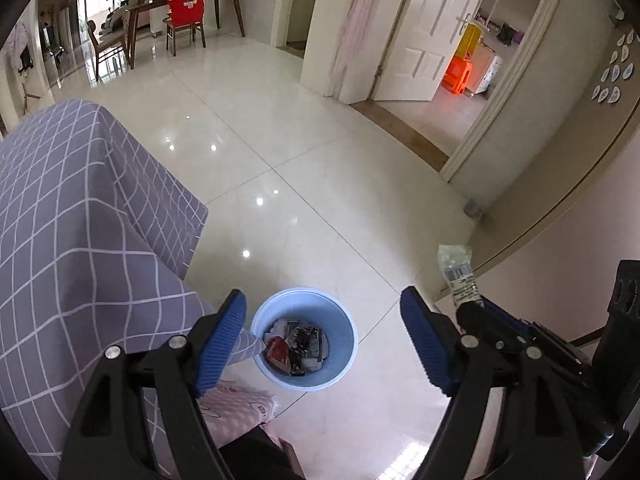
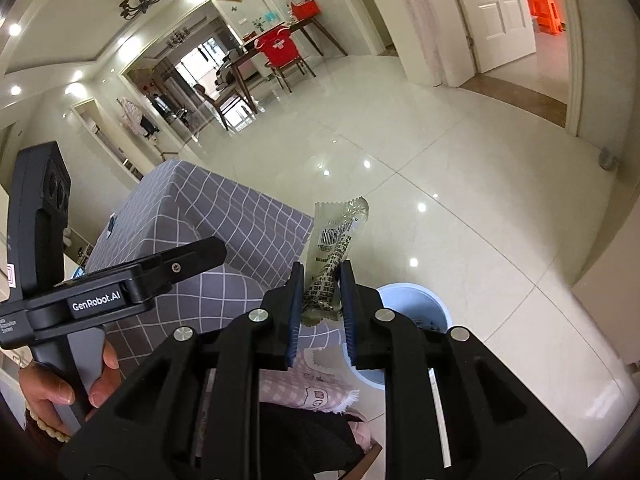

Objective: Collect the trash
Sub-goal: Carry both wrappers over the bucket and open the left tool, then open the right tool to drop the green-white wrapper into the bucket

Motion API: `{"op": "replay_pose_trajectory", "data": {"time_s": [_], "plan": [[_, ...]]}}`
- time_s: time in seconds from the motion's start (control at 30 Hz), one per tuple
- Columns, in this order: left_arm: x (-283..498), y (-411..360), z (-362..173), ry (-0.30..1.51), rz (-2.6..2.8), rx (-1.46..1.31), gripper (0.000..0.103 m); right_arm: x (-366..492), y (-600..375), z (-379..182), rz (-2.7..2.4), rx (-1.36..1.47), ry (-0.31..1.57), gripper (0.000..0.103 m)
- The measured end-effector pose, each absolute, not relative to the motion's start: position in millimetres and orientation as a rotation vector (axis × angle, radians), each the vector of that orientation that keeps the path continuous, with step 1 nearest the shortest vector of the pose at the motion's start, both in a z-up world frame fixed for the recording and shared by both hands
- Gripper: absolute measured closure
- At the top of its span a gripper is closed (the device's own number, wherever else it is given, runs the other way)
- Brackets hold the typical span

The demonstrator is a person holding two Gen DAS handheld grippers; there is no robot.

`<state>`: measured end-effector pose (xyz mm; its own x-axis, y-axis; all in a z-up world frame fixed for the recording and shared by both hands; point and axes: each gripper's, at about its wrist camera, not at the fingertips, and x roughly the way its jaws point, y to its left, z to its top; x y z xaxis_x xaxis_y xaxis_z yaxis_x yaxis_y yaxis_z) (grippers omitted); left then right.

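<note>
Blue plastic bin [image 1: 304, 338] stands on the tiled floor [image 1: 320, 200], just beside the grey checked cloth [image 1: 80, 240], already holding several wrappers. My left gripper [image 1: 322, 344] hangs above it, jaws wide apart, nothing between them, the bin's mouth framed in the gap. My right gripper [image 2: 320, 308] is clamped on a clear wrapper [image 2: 336, 240] with a barcode; the wrapper stands up out of the jaws.

Step in hand, as I judge it: left drop done, right drop pending. In the right wrist view the bin [image 2: 420, 304] lies below and to the right, partly hidden by the gripper, so I cannot be sure the wrapper is over the opening yet.

Next move: shift right gripper over the bin mouth, tip down, then part the jaws. Light film may cling to a pad.
</note>
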<state>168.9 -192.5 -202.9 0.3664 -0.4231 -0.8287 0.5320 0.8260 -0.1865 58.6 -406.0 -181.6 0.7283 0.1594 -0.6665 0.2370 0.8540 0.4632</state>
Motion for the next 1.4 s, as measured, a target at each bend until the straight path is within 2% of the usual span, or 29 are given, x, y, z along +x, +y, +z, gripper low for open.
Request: {"op": "replay_pose_trajectory", "data": {"time_s": [0.6, 0.63, 0.67, 0.7, 0.73, 1.17, 1.4], "plan": [[182, -165, -185, 0.982, -0.582, 0.091, 0.025, 81, -388, -186, -0.033, 0.543, 0.74, 0.081], [182, -163, -184, 0.979, -0.579, 0.088, 0.025, 82, -389, -187, -0.037, 0.547, 0.737, 0.073], [182, -162, -182, 0.976, -0.578, 0.085, 0.025, 82, -389, -188, -0.05, 0.551, 0.735, 0.045], [183, -160, -181, 0.972, -0.573, 0.083, 0.025, 81, -391, -188, -0.072, 0.556, 0.724, 0.035], [184, -158, -181, 0.97, -0.572, 0.083, 0.025, 80, -392, -187, -0.079, 0.557, 0.72, 0.033], [186, -137, -167, 0.949, -0.576, 0.051, 0.025, 75, -385, -170, -0.086, 0.54, 0.724, 0.033], [182, -104, -147, 0.9, -0.571, 0.012, 0.024, 80, -358, -140, -0.038, 0.495, 0.691, 0.033]]}}
